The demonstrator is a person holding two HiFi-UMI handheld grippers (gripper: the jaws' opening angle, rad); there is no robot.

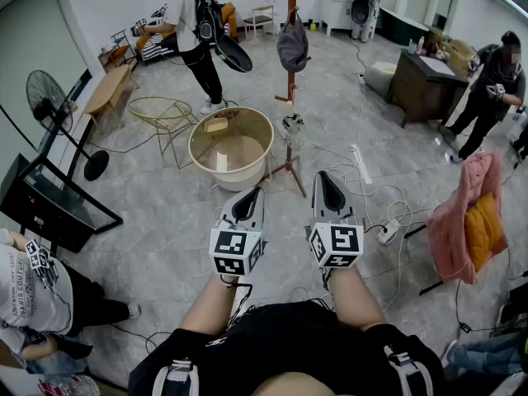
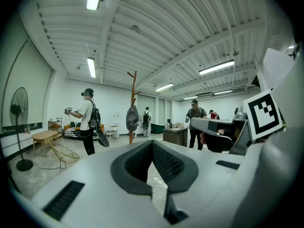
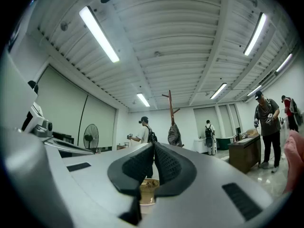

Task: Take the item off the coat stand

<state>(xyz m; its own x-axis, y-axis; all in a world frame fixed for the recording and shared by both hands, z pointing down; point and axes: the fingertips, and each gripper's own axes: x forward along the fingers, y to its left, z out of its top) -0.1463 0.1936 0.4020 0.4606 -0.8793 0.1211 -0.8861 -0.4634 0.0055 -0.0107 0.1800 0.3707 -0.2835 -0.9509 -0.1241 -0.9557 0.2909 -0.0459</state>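
Note:
A wooden coat stand rises at the far middle of the room, and a grey bag-like item hangs from it. Both grippers are held low in front of me, well short of the stand. My left gripper and my right gripper point toward the stand's base, jaws shut with nothing between them. In the left gripper view the shut gripper points at the distant stand and grey item. The right gripper likewise faces the stand and item.
A round beige tub stands on the floor just left of the stand's legs, with a yellow wire stool beyond it. Cables and a power strip lie at the right. A pink garment drapes a chair. People stand around.

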